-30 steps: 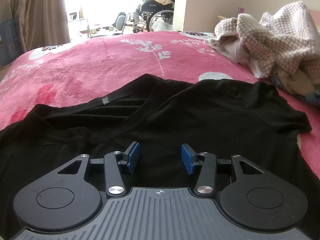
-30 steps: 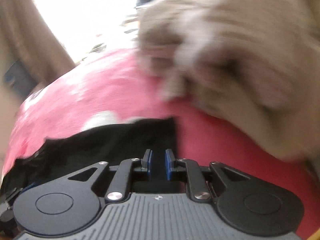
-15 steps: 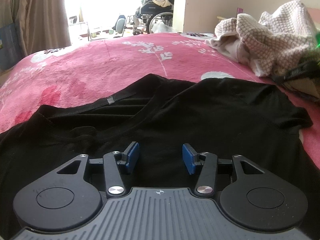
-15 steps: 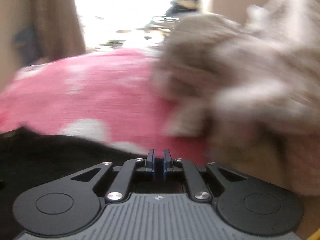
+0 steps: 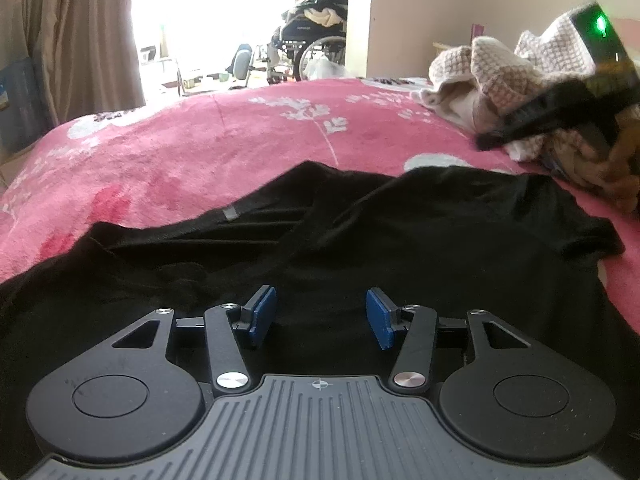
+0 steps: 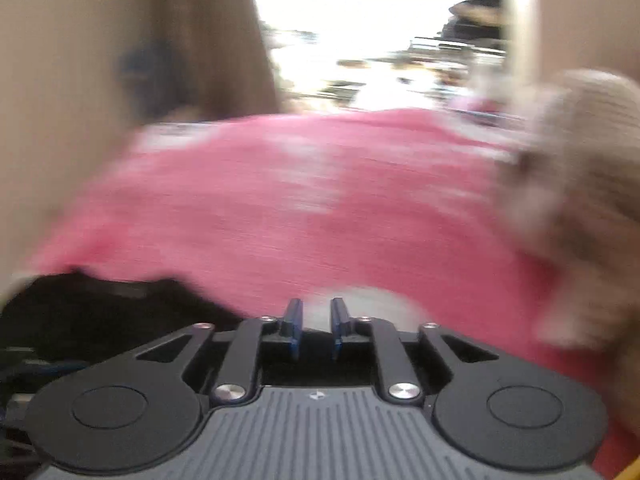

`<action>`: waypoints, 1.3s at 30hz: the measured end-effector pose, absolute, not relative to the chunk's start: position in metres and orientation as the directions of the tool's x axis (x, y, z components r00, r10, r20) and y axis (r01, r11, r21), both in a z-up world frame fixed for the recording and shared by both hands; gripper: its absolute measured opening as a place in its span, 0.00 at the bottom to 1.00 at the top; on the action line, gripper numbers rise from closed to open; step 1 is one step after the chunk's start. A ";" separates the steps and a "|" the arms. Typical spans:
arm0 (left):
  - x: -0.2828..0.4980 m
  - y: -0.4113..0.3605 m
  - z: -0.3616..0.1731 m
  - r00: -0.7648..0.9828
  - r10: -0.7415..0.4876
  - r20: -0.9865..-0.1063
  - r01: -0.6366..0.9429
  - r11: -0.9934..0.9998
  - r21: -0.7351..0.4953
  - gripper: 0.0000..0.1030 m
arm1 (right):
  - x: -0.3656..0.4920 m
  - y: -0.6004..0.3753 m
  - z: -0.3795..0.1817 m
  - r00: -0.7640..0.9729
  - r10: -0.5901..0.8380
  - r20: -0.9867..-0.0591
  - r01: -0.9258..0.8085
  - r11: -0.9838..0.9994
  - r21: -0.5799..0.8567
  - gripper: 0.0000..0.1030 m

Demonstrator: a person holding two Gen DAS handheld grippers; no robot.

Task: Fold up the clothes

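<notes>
The black shirt (image 5: pixel 400 248) lies spread on a bed under a pink blanket (image 5: pixel 200 152) with white leaf prints, directly ahead of and beneath the left tool (image 5: pixel 320 316), whose blue pads (image 5: pixel 262 312) stand wide apart with nothing between them, hovering over the dark cloth. The shirt is plain, matte and a little rumpled, with soft ridges running across its chest. Its neckline opens ahead and to the left of the left tool, a small grey tag (image 5: pixel 230 213) showing on the inner collar, so the collar end points away from the tool and the body runs back toward and under it; the long axis therefore lies roughly along the tool's line of sight. One short sleeve (image 5: pixel 588 236) sticks out far to the right, its cuff resting on the blanket. Beyond that sleeve, ahead and to the right, sits a heap of beige knit laundry (image 5: pixel 500 76). The right tool (image 6: pixel 316 332) shows in the left view as a blurred dark body with a green light at the upper right, in front of the heap. Its own view is smeared by motion: its pads sit a narrow gap apart with no cloth between them, the blanket (image 6: pixel 300 208) ahead, the shirt (image 6: pixel 100 312) low to its left, the knit heap (image 6: pixel 580 200) to its right.
</notes>
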State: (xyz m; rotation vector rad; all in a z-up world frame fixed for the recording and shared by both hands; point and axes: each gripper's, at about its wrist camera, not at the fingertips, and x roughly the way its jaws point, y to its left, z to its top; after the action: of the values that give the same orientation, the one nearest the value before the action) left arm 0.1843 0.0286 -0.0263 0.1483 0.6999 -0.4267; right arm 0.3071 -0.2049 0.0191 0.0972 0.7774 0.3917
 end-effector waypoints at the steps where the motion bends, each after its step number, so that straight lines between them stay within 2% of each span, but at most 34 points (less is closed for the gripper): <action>1: 0.184 0.030 -0.025 0.684 -0.330 -0.651 0.429 0.903 -0.008 0.49 | 0.313 -0.193 0.018 0.616 0.427 -0.662 -0.368 0.899 0.238 0.42; 3: 0.184 0.034 -0.024 0.685 -0.331 -0.649 0.431 0.902 -0.006 0.49 | 0.323 -0.172 0.013 0.566 0.465 -0.680 -0.449 0.866 0.218 0.48; 9: 0.179 0.042 -0.024 0.683 -0.332 -0.651 0.454 0.890 0.022 0.49 | 0.352 -0.135 -0.004 0.440 0.483 -0.757 -0.570 0.802 0.180 0.49; 10: 0.178 0.042 -0.025 0.681 -0.331 -0.653 0.459 0.888 0.029 0.49 | 0.355 -0.131 -0.007 0.414 0.479 -0.774 -0.580 0.794 0.182 0.46; 12: 0.175 0.043 -0.027 0.677 -0.328 -0.659 0.468 0.883 0.042 0.49 | 0.356 -0.123 -0.009 0.373 0.464 -0.804 -0.586 0.789 0.184 0.21; 13: 0.175 0.043 -0.028 0.677 -0.327 -0.659 0.470 0.882 0.046 0.49 | 0.356 -0.121 -0.007 0.375 0.469 -0.799 -0.589 0.787 0.185 0.04; 17: 0.174 0.043 -0.030 0.681 -0.323 -0.657 0.471 0.881 0.055 0.50 | 0.360 -0.120 0.000 0.486 0.490 -0.724 -0.548 0.816 0.184 0.04; 24: 0.174 0.048 -0.032 0.683 -0.325 -0.654 0.468 0.882 0.051 0.50 | 0.367 -0.126 -0.029 0.576 0.384 -0.722 -0.392 0.904 0.167 0.04; 25: 0.173 0.048 -0.031 0.684 -0.325 -0.653 0.468 0.882 0.051 0.50 | 0.366 -0.128 -0.028 0.585 0.382 -0.716 -0.377 0.909 0.177 0.10; 26: 0.173 0.048 -0.031 0.685 -0.325 -0.652 0.469 0.882 0.053 0.50 | 0.365 -0.130 -0.024 0.593 0.384 -0.707 -0.361 0.912 0.192 0.24; 28: 0.173 0.049 -0.030 0.687 -0.324 -0.651 0.469 0.881 0.056 0.50 | 0.359 -0.134 -0.010 0.640 0.375 -0.670 -0.346 0.920 0.185 0.40; 31: 0.173 0.060 -0.023 0.683 -0.329 -0.652 0.453 0.891 0.024 0.50 | 0.353 -0.132 0.017 0.688 0.409 -0.599 -0.365 0.909 0.202 0.41; 34: 0.174 0.072 -0.016 0.679 -0.335 -0.654 0.433 0.901 -0.012 0.50 | 0.355 -0.105 0.031 0.635 0.522 -0.569 -0.458 0.848 0.267 0.42; 37: 0.175 0.083 -0.010 0.671 -0.337 -0.661 0.409 0.911 -0.049 0.50 | 0.356 -0.049 0.029 0.465 0.654 -0.597 -0.610 0.725 0.319 0.59; 39: 0.176 0.093 -0.007 0.657 -0.327 -0.679 0.377 0.923 -0.080 0.50 | 0.356 -0.010 0.024 0.391 0.673 -0.628 -0.670 0.676 0.307 0.61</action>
State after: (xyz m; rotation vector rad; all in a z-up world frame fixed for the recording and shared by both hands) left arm 0.1761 0.0928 -0.0072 0.0701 0.7546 -0.3989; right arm 0.3561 -0.0100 0.0236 0.0043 0.7997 0.8527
